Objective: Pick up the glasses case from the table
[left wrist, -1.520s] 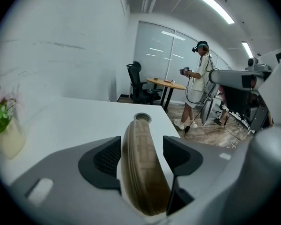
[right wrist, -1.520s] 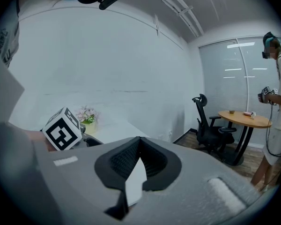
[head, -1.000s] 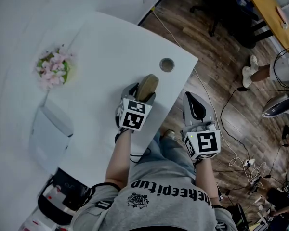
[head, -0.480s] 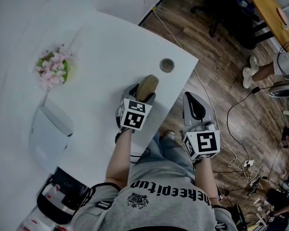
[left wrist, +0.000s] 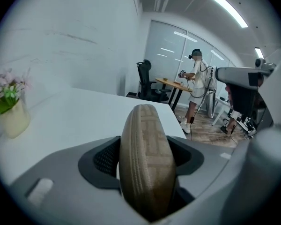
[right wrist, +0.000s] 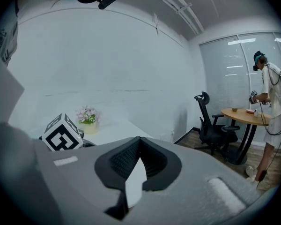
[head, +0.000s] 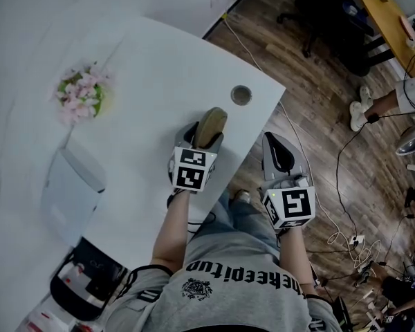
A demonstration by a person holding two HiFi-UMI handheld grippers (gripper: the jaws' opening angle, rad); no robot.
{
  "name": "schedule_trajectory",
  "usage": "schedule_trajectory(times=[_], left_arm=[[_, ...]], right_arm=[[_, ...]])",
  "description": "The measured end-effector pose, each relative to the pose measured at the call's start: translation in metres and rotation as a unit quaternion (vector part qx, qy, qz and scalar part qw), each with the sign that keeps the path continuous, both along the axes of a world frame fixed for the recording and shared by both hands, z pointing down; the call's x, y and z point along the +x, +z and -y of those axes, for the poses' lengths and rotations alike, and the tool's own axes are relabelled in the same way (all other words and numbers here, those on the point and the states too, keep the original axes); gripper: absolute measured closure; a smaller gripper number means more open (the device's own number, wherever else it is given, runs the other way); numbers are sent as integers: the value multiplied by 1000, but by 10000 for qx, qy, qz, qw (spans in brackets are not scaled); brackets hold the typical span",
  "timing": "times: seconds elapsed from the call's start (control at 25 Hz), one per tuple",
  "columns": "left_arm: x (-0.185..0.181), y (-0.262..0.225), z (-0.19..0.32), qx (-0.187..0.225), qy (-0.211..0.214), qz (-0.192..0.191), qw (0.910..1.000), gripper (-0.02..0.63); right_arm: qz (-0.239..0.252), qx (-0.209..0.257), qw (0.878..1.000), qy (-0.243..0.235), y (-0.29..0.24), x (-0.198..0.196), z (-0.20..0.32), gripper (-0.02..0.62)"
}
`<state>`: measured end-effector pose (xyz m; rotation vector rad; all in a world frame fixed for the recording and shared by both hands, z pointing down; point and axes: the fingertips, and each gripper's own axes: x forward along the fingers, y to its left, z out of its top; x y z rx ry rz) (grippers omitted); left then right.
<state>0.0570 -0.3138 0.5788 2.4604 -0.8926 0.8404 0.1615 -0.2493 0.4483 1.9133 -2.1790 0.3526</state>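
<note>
Left claw (head: 207,135) is clamped on the tan woven-fabric oval glasses case (left wrist: 146,159). The left gripper view shows both dark pads pressed against the case's flat sides, with the case standing on its zip edge and its rounded end poking out past the tips. In the head view the case sits over the white curved counter (head: 152,61), near the front edge, a little short of the round grey cable hole (head: 241,94).

Right claw (head: 282,155) has its jaws together with nothing between them. Only a thin sliver of white shows low in the pads. It is held off the counter edge, over the person's lap and the wood floor (head: 311,81).

The small vase of pink flowers (head: 79,99) is well apart to the left and not involved.

Progress: the grasp looks done and firm. I can't tell whether the case is clear of the counter surface. What's left, by my read, is the lift, or confirming it. Slip risk seems low, since the pads have wide contact.
</note>
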Motion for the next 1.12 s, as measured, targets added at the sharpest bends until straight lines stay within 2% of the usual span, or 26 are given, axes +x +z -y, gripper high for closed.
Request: schedule_trajectory(times=[0.24,0.56,1.12], left_arm=[[-7,-22,-4,96,-249,-286,9992,293],[-15,-48,-17,360,-438,-482,9972,295],[-32,-100,-39,991,-915,-939,9864,296]], right_arm=[[-13,68,9999,-85,-3,-2,-1,591],[-27,182,9994,-306,-13,-12,-5,591],[-57,436,9969,-654,-31,-28,-19,591]])
